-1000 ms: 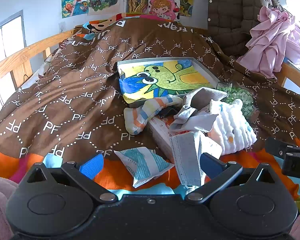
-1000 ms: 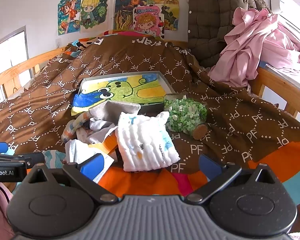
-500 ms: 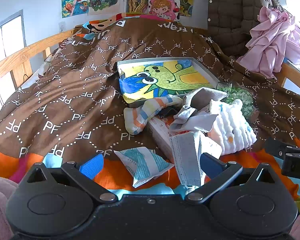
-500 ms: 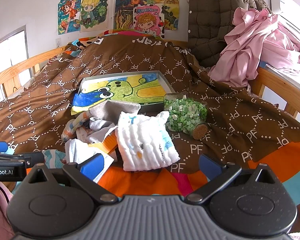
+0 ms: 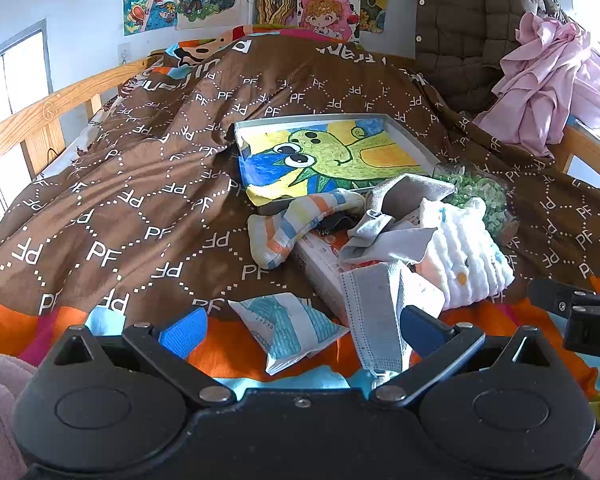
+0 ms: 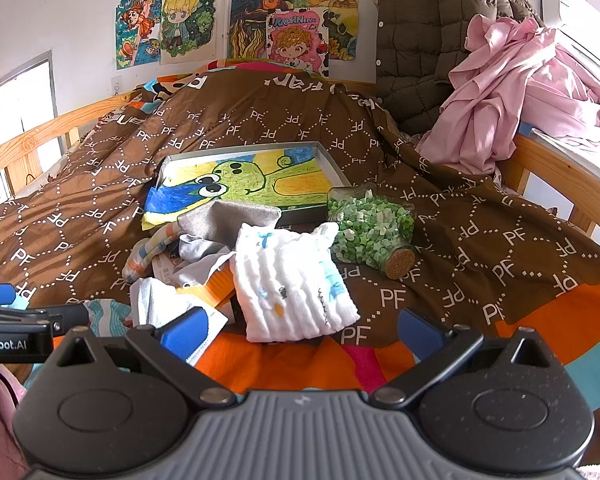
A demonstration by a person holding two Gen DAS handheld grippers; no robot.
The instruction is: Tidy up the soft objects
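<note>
- The left hand-held gripper (image 5: 300,326) hung low over the near edge of the bed, with its two blue fingers spread wide apart. It held nothing.
- The right hand-held gripper (image 6: 302,328) was the same: wide open and holding nothing. It sat just beside the left one, so both looked ready to start.
- The soft things lay in one messy pile on the brown bed cover with white letters (image 5: 140,184), between the two grippers and the tray.
- A white ribbed cloth with small coloured dots (image 6: 292,284) lay on top at the front, right ahead of the right gripper. It looked like the easiest one to pick first.
- A grey face mask (image 5: 374,312) hung over the edge of a flat white box (image 5: 320,264), close to the left gripper's right finger.
- A striped sock in orange, blue and white (image 5: 296,224) was bent over the far corner of the box, and a grey folded cloth (image 6: 228,218) leaned on the tray's front edge.
- A small blue and white packet (image 5: 290,328) lay alone on the orange stripe, between the left gripper's fingers.
- The flat grey tray with a green cartoon drawing inside (image 6: 252,184) had room in it, so the soft things probably belonged there.
- A clear jar of green bits with a cork lid (image 6: 370,232) lay on its side by the tray. It was hard, so I think it could stay.
</note>
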